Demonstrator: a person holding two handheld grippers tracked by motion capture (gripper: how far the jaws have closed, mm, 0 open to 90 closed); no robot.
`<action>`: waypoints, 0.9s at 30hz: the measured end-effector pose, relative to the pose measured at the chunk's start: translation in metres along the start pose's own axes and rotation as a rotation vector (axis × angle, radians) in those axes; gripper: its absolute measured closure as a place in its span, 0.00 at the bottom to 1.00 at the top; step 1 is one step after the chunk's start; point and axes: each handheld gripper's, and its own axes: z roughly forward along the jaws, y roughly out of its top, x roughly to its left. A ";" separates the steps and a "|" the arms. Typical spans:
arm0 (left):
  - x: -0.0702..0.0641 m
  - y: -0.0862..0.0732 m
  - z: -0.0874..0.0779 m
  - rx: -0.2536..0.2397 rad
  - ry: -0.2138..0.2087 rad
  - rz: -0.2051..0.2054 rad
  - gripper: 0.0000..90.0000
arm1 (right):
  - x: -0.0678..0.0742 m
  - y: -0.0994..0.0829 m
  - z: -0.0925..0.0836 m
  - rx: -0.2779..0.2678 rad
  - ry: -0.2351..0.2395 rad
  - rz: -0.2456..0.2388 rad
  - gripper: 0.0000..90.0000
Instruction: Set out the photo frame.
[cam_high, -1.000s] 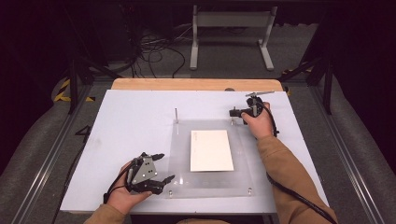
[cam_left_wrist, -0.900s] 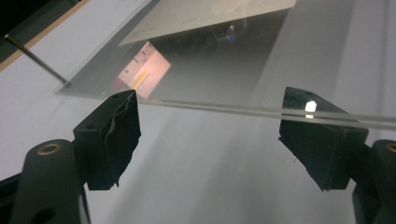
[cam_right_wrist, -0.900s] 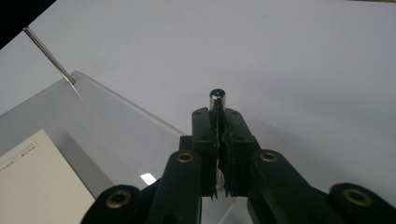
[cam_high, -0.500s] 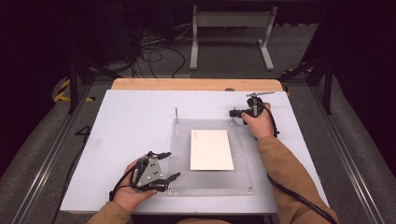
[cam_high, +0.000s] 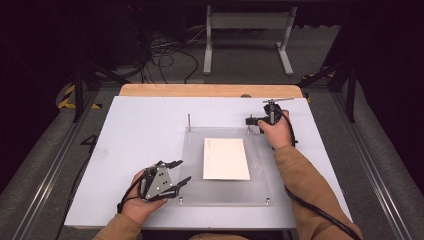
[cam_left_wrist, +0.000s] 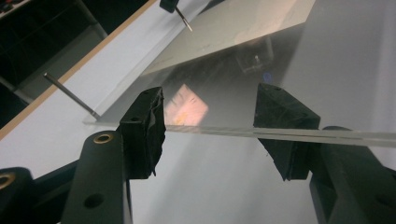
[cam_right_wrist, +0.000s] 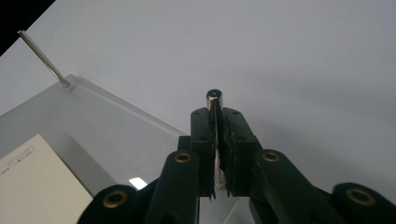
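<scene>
Both right fingers clamp a metal pin; left fingers closing, astride plate edge.

White tabletop on wooden board, board edge showing along far side. Beyond table: grey carpet floor, white metal stand, tangle of black cables left of stand. Yellow-black hazard tape left of table. Room dark beyond.
</scene>
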 end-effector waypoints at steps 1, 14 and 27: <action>0.000 0.001 0.001 -0.014 -0.002 0.000 0.49 | 0.001 0.000 0.000 -0.001 -0.009 0.009 0.93; -0.004 0.011 0.006 -0.041 0.023 0.047 0.62 | -0.001 -0.003 0.000 -0.035 0.012 -0.019 0.92; 0.002 0.013 0.005 -0.074 0.015 -0.023 0.62 | 0.005 -0.032 -0.072 -0.172 0.042 -0.244 0.62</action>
